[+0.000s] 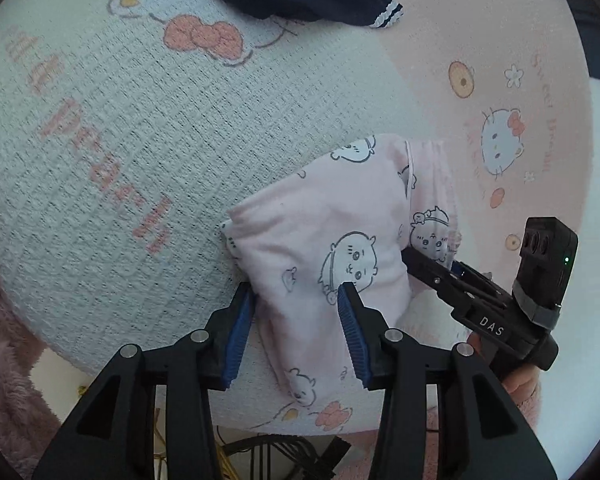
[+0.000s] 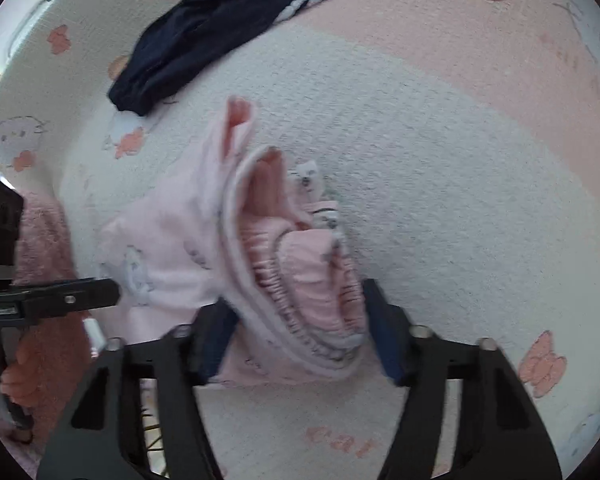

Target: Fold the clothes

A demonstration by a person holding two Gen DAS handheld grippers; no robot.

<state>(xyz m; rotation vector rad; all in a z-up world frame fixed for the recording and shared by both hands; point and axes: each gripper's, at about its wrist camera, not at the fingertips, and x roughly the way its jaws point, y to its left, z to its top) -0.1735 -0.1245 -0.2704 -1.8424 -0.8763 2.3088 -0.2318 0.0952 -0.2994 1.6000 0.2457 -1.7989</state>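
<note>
Both claws, left point(image 1: 296, 296) and right point(image 2: 296, 320), stand released around the folded pink garment point(image 1: 332, 224). Clenching on too few layers could unravel it. Navy shorts point(image 2: 204, 36) lie far.

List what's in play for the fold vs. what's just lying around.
In play:
pink garment, folded into a bundle
left gripper, open around its edge
right gripper, open around its gathered waistband end

Lying about:
navy garment, crumpled, apart from the pink one
blanket, cartoon-cat print, under everything
cables below the edge
</note>
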